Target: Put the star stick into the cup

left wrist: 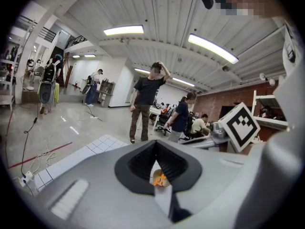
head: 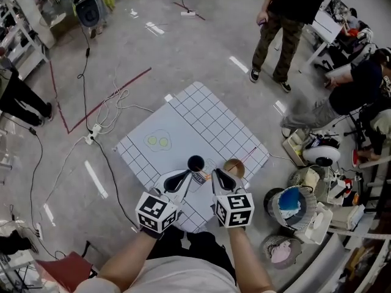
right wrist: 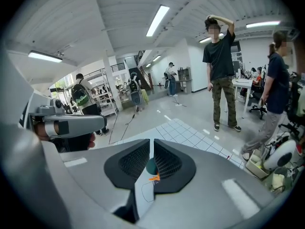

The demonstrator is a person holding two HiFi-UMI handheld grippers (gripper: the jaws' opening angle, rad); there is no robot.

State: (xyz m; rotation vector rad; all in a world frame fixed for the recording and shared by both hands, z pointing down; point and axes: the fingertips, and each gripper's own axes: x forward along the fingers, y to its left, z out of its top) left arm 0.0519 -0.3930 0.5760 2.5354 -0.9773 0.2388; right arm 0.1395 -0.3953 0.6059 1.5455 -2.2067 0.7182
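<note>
A small orange star stick [head: 207,177] lies on the white grid table [head: 201,118], near its front edge, between my two grippers. The dark cup [head: 195,162] stands just beyond it; a tan cup [head: 234,167] stands to the right. My left gripper [head: 185,177] is shut and empty, and past its jaws show the tan cup [left wrist: 158,176] and the orange star stick [left wrist: 161,180]. My right gripper [head: 221,176] is shut down to a thin slit with nothing in it. Past it show the dark cup [right wrist: 151,165] and an orange bit of the star stick [right wrist: 154,178].
A pale green patch [head: 159,141] marks the table's left part. Cables [head: 107,112] trail on the floor to the left. Bins and clutter [head: 293,206] crowd the right side. A person [head: 284,23] stands beyond the table; others sit at the right.
</note>
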